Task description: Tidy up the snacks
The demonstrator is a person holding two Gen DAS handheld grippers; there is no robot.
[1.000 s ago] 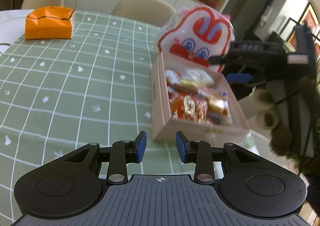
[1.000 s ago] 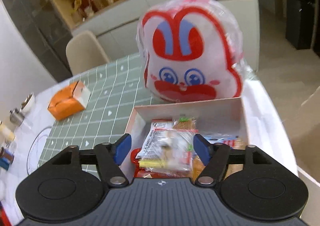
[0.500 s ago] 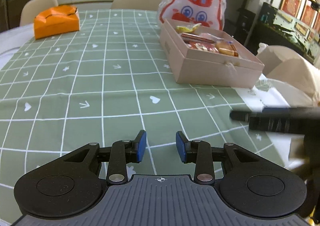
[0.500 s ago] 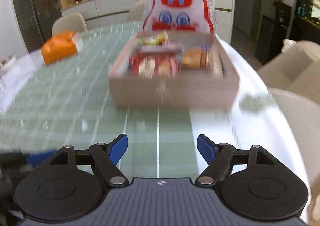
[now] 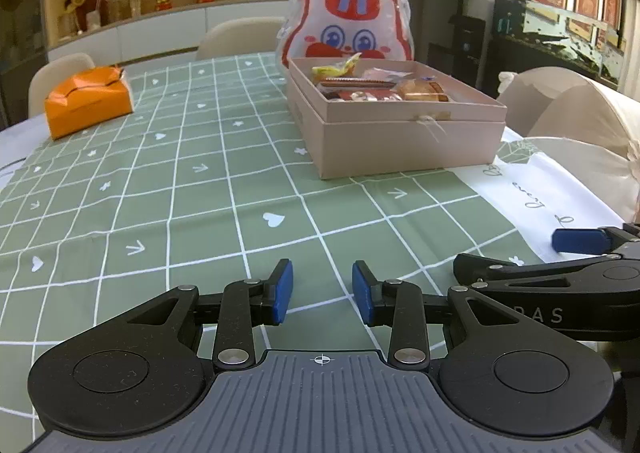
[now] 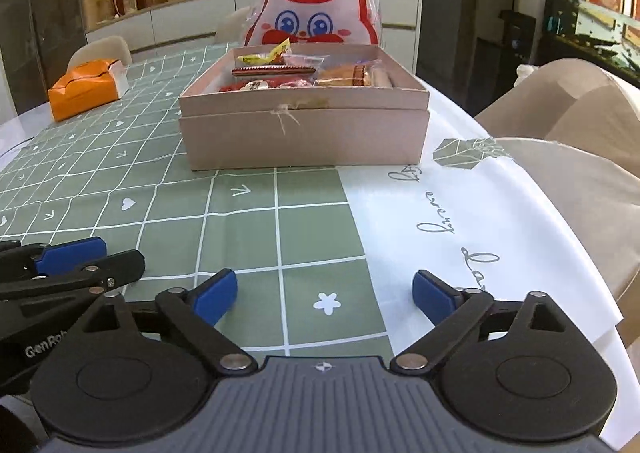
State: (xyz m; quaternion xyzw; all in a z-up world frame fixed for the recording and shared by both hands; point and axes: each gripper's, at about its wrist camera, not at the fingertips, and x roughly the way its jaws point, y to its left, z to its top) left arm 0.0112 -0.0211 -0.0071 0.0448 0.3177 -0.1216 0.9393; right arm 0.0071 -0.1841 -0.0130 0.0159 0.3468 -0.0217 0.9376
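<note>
- Left gripper [image 5: 322, 297]: low over the table [image 5: 200, 193], fingers [image 5: 282, 291] set narrow w/ a small gap, nothing between them.
- Right gripper [image 6: 323, 295]: also low over the table, near its front edge; fingers [image 6: 214, 295] spread wide, nothing held. It sits just beside the left gripper, on its right.
- Snack box [image 6: 304, 129]: pink-beige cardboard, open top, on the green grid tablecloth [image 6: 308, 225], well ahead of both grippers; small string tie on the front wall.
- Snacks [image 6: 304, 73]: several wrapped pkts inside the box – yellow wrapper at back, red pkts front-left, golden-brown pkt on the right. Exact count can't tell.
- Rabbit bag [image 6: 312, 9]: white/red w/ blue eyes, in clear plastic, upright just behind the box; touching or not, can't tell.
- Orange box [image 5: 88, 101]: far left of the table, well apart from the snack box.
- White cloth border w/ script lettering [image 6: 460, 221] runs along the table's right edge.
- Beige chairs [image 6: 560, 113] to the right.
</note>
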